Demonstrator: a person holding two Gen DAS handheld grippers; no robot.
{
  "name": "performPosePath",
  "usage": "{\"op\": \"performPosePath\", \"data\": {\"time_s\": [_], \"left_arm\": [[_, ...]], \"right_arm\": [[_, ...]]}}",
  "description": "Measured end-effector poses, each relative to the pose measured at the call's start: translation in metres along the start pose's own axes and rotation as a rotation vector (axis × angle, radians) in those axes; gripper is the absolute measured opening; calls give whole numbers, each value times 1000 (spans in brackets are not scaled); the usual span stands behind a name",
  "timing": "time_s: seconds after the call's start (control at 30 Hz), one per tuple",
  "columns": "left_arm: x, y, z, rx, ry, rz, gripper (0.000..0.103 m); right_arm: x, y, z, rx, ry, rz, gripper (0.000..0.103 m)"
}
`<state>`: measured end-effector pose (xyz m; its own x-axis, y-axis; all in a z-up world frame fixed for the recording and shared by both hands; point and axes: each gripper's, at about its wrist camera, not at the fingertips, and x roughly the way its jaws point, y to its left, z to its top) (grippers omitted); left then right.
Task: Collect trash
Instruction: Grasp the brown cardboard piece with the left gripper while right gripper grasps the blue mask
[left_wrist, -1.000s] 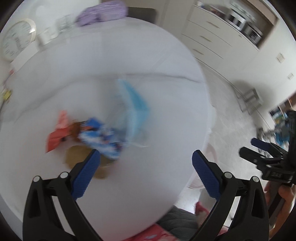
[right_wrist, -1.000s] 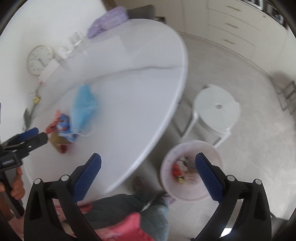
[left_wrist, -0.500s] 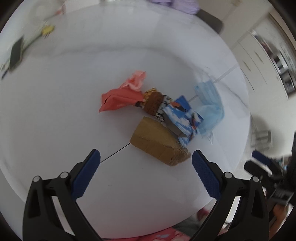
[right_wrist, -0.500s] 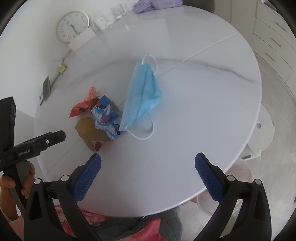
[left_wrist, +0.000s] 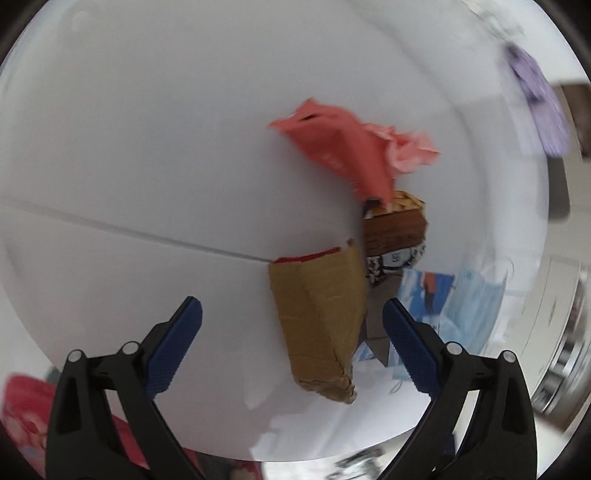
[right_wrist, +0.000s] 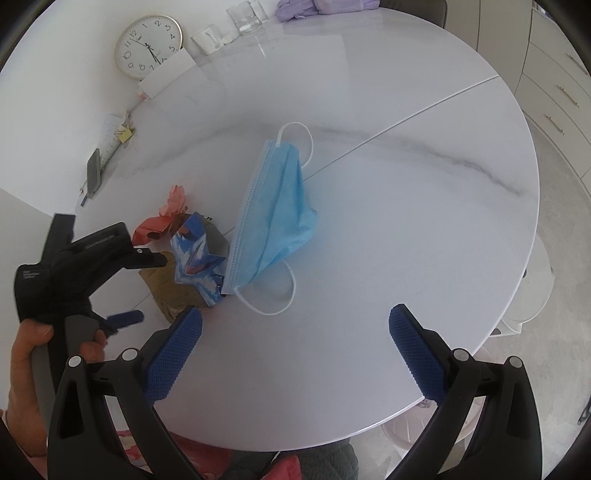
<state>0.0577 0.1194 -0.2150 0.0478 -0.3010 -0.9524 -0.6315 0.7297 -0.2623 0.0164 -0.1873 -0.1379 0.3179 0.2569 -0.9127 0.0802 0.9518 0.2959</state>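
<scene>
Since the earlier frames, both grippers have swung from the floor side back over the round white table (right_wrist: 424, 229), and the left one has dropped close above the trash pile near the table's left edge. The left gripper (left_wrist: 291, 328) now hangs over the brown cardboard piece (left_wrist: 319, 325), which lies between its blue pads without touching either; the jaws have just been closing a little but stand wide apart.

Behind the cardboard sit a brown snack packet (left_wrist: 395, 232) and a red wrapper (left_wrist: 340, 147), and at its right side a blue printed wrapper (left_wrist: 424, 295), all crowded together. The blue face mask (right_wrist: 277, 218) lies just right of the pile, toward the middle of the table, partly over the table's seam.

The right gripper (right_wrist: 295, 332) hovers nearer the front edge with its fingers spread and nothing between them; the mask is ahead of it. A bin rim shows faintly under the front edge.

Judging by this, the cardboard is the next item to be picked, and none of the trash on the table is yet collected.
</scene>
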Motion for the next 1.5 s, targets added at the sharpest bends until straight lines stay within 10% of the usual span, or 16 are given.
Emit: {"op": "performPosePath", "data": {"time_s": [0.3, 0.6, 1.2, 1.37, 1.5], "left_arm": [[3, 10, -17, -170, -4, -68, 67], [4, 9, -26, -117, 18, -148, 32], [-72, 24, -1, 363, -171, -97, 31], [-91, 27, 5, 472, -209, -112, 31], [-97, 10, 7, 582, -237, -108, 31]], "right_arm": [[-6, -18, -5, -4, 2, 22, 100], [-5, -20, -13, -24, 15, 24, 100], [52, -2, 64, 139, 3, 59, 100], [83, -4, 76, 226, 52, 20, 82], [92, -4, 73, 230, 65, 0, 49]]}}
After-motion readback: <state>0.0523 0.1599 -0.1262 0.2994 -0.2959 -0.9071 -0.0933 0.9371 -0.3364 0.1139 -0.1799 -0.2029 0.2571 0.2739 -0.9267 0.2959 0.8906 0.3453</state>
